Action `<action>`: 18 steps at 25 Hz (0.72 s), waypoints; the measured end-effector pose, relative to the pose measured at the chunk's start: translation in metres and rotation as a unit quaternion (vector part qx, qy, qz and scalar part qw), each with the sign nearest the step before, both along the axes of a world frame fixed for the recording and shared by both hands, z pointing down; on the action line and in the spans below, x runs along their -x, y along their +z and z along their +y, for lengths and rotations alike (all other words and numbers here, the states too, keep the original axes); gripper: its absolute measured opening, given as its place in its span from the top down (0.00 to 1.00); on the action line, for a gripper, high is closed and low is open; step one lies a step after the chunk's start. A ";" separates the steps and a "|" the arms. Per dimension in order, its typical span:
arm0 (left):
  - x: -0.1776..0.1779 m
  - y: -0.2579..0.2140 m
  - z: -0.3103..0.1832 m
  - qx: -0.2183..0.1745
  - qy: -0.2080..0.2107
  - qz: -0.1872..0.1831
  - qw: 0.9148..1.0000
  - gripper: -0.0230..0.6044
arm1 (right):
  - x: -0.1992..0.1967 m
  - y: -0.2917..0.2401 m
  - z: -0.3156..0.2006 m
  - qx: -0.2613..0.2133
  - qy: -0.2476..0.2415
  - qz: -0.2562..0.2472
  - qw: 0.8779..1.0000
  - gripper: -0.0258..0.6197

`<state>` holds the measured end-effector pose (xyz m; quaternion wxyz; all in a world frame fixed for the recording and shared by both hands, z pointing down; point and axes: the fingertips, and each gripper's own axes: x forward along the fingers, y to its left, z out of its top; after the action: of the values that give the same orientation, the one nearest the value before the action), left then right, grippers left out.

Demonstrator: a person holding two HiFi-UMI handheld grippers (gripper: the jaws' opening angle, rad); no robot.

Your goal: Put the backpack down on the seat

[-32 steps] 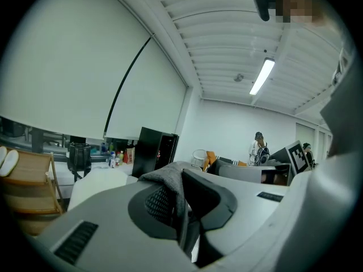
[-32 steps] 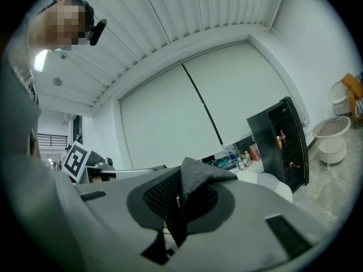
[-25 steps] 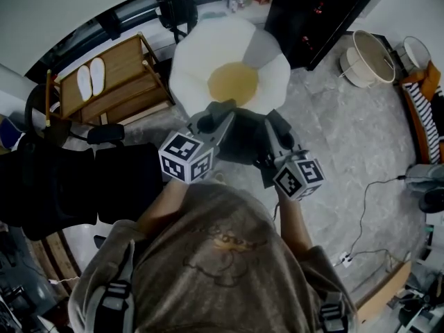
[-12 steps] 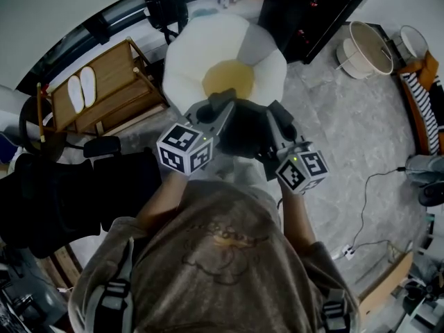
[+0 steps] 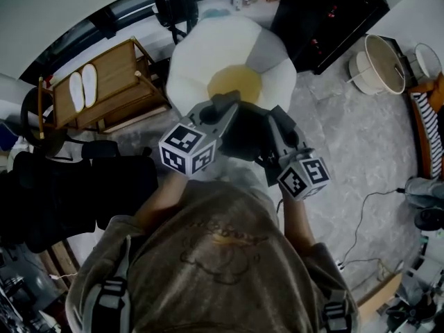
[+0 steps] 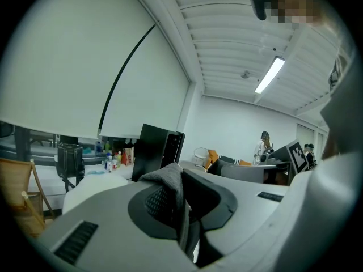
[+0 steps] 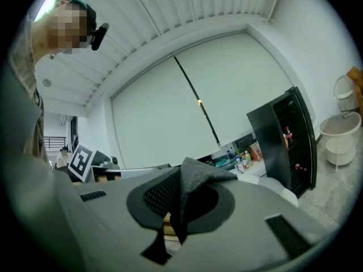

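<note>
Item: backpack (image 5: 244, 132), dark and slumped. It is off the ground, slung between the two claws at the near edge of the seat (image 5: 201, 50). In the head view it covers part of the seat's yellow centre (image 5: 236, 82).

Left claw (image 5: 223, 104): jaws narrow, pinched on a fold of the backpack's grey fabric (image 6: 169, 187), which stands up between the pads. Right claw (image 5: 276, 116): same condition, jaws narrow and clamped on a peak of the same grey fabric.

Governing relation: the backpack spans crosswise from claw to claw. The seat lies ahead of and below both claws, away from the person. The left claw reaches slightly further over the cushion, but neither is clearly the nearer.

Assessment: the load is not yet resting on the seat. The coming move looks to be forward and down, with both claws kept level.

Surroundings: wooden rack (image 5: 114, 82) left of the seat, black cabinet (image 5: 333, 9) beyond it.
</note>
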<state>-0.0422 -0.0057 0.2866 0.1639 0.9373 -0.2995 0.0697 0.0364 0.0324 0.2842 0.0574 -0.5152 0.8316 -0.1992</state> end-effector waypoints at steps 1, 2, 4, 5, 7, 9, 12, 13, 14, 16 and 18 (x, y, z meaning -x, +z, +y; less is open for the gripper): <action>-0.002 0.002 -0.007 0.002 -0.002 -0.001 1.000 0.91 | -0.001 0.002 -0.007 0.003 -0.003 -0.002 1.000 0.91; -0.004 0.004 -0.013 0.004 -0.005 -0.001 1.000 0.91 | -0.002 0.003 -0.013 0.005 -0.007 -0.004 1.000 0.91; -0.009 0.006 -0.027 0.007 -0.012 -0.001 1.000 0.91 | -0.007 0.005 -0.027 0.009 -0.015 -0.006 1.000 0.91; -0.013 0.007 -0.035 0.007 -0.016 -0.002 1.000 0.91 | -0.010 0.006 -0.034 0.010 -0.019 -0.006 1.000 0.91; -0.022 0.007 -0.051 0.008 -0.023 -0.004 1.000 0.91 | -0.018 0.006 -0.050 0.013 -0.028 -0.007 1.000 0.91; -0.032 0.006 -0.067 0.009 -0.029 -0.005 1.000 0.91 | -0.027 0.006 -0.067 0.014 -0.036 -0.006 0.999 0.91; -0.045 0.004 -0.090 0.010 -0.043 -0.004 0.999 0.91 | -0.039 0.005 -0.090 0.014 -0.053 -0.004 0.999 0.91; -0.048 0.004 -0.097 0.010 -0.049 -0.004 0.999 0.91 | -0.042 0.004 -0.098 0.013 -0.059 -0.002 0.998 0.91; -0.052 0.003 -0.105 0.010 -0.054 -0.003 0.998 0.91 | -0.045 0.004 -0.105 0.012 -0.065 0.000 0.998 0.91; -0.058 0.003 -0.122 0.009 -0.066 -0.001 0.998 0.91 | -0.052 0.003 -0.122 0.010 -0.076 0.002 0.997 0.91; -0.063 0.003 -0.138 0.009 -0.079 0.001 0.997 0.91 | -0.059 0.003 -0.138 0.012 -0.088 0.001 0.996 0.91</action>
<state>0.0211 -0.1438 0.2898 0.1780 0.9093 -0.3716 0.0587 0.0955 -0.1060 0.2875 0.0331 -0.4410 0.8712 -0.2131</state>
